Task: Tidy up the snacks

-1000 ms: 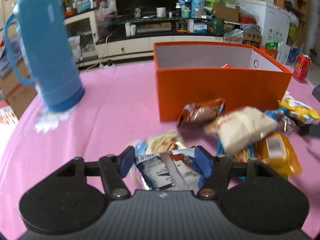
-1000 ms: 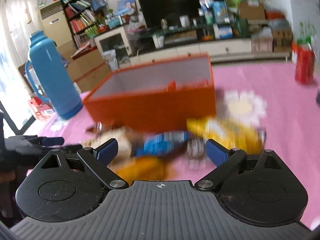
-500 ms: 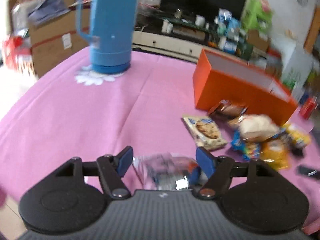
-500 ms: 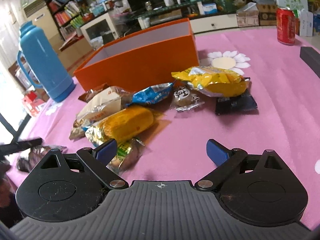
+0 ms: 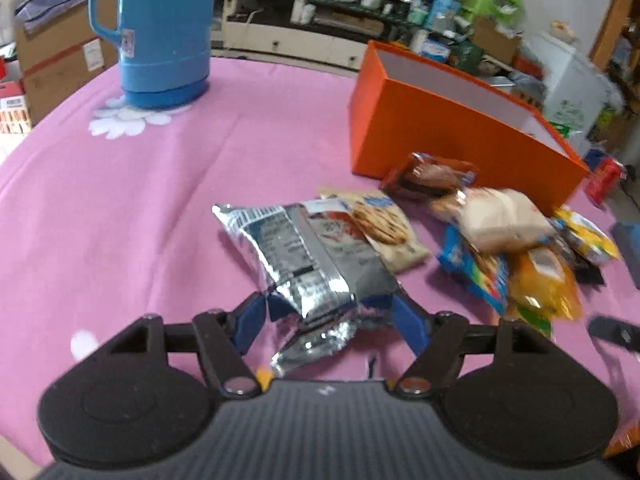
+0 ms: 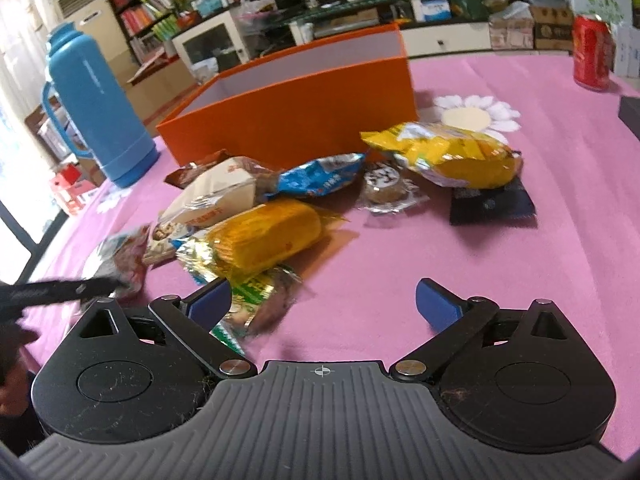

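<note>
My left gripper is shut on a silver foil snack bag, pinching its near end just above the pink tablecloth. The bag's far end reaches a cookie packet. Behind them lies a heap of snacks in front of the open orange box. My right gripper is open over the cloth, nothing between its pads. A green-wrapped snack lies against its left finger, with an orange cake packet just beyond. The silver bag shows at the left of the right wrist view.
A blue thermos stands at the far left of the table. A red can stands far right. A yellow bag, a blue packet, a round cake and a dark packet lie before the box.
My left gripper kept its hold on the silver bag, pulled back from the box and rolled; the bag now stretches out ahead. The right gripper sank toward the snacks and stayed open.
</note>
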Motion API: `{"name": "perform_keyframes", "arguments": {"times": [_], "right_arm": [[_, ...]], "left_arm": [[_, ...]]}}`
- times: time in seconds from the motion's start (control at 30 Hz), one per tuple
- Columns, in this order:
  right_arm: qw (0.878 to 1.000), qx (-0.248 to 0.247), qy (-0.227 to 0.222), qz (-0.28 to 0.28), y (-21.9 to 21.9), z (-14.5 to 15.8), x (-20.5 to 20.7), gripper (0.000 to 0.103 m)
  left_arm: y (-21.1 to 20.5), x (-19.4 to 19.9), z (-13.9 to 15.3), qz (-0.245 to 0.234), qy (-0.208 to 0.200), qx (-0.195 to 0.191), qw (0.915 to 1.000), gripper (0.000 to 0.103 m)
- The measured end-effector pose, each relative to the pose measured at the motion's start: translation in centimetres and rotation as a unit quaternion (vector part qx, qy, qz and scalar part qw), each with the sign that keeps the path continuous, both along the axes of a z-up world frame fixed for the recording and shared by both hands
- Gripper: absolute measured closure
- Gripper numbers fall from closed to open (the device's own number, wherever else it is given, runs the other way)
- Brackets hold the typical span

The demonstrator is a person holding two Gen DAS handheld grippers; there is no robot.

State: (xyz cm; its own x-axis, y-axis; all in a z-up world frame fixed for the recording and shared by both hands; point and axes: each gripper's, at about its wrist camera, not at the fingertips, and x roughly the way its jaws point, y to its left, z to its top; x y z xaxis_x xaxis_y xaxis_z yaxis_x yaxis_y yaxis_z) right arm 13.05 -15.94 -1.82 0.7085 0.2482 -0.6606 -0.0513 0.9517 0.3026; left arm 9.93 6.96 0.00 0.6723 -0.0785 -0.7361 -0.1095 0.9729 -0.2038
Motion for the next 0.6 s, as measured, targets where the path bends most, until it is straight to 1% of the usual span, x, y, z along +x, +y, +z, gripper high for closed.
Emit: {"name": "perform_keyframes", "arguments": {"times": [0.03,0.13,0.17,0.2,0.23,0.3,0.33,0.37,0.43,0.47,0.53,0.57,0.6], "right_arm": [[1.000,0.002,0.003,-0.004,-0.3,-0.1,0.0,0.014],[1.000,0.007,0.004,-0.012,-1.0,-0.2,0.1,0.014],[1.000,0.005,0.002,-0.011,-1.0,-0.2,0.1,0.014],[1.000,0.002,-0.006,-0.016,-1.2,0.1,0.0,0.018],[0.999,-0.004,-0.020,-0.032,-1.7,0.6,-0.1,0.020],[0.994,-0.049,-0.069,-0.072,-2.6,2.6,-0.4,0.019],[0.990,-0.075,-0.091,-0.076,-2.7,3.6,-0.2,0.013],[0.987,-0.099,-0.100,-0.070,-2.7,4.5,0.6,0.010],[0.986,-0.142,-0.081,-0.019,-2.5,5.2,3.9,0.010],[0.985,-0.160,-0.069,0.000,-2.4,5.0,5.7,0.011],[0.982,-0.185,-0.044,0.011,-2.7,4.0,9.1,0.023],[0.982,-0.183,-0.039,0.014,-3.1,3.5,10.4,0.027],[0.985,-0.166,-0.035,0.020,-3.4,2.9,11.6,0.035]], "left_arm": [[0.0,0.1,0.5,0.005,-0.009,0.003,0.9999,0.029],[-0.1,-2.0,2.8,0.018,-0.066,0.001,0.9977,0.028],[-0.3,-2.5,3.3,0.012,-0.076,-0.004,0.9970,0.027],[-0.7,-2.8,3.7,0.001,-0.082,-0.008,0.9966,0.026],[-1.1,-2.8,4.0,-0.011,-0.087,-0.010,0.9961,0.026],[-2.2,-2.0,3.9,-0.035,-0.088,-0.010,0.9954,0.025],[-2.8,-1.2,3.7,-0.043,-0.083,-0.011,0.9956,0.025],[-3.2,-0.4,3.5,-0.047,-0.077,-0.013,0.9959,0.025],[-3.9,0.5,3.0,-0.054,-0.073,-0.021,0.9956,0.025],[-4.1,0.7,2.7,-0.057,-0.072,-0.023,0.9955,0.025],[-4.1,0.5,2.0,-0.059,-0.073,-0.024,0.9953,0.025],[-4.0,0.5,1.6,-0.058,-0.070,-0.023,0.9956,0.025],[-3.9,0.7,1.3,-0.058,-0.067,-0.023,0.9958,0.025]]}}
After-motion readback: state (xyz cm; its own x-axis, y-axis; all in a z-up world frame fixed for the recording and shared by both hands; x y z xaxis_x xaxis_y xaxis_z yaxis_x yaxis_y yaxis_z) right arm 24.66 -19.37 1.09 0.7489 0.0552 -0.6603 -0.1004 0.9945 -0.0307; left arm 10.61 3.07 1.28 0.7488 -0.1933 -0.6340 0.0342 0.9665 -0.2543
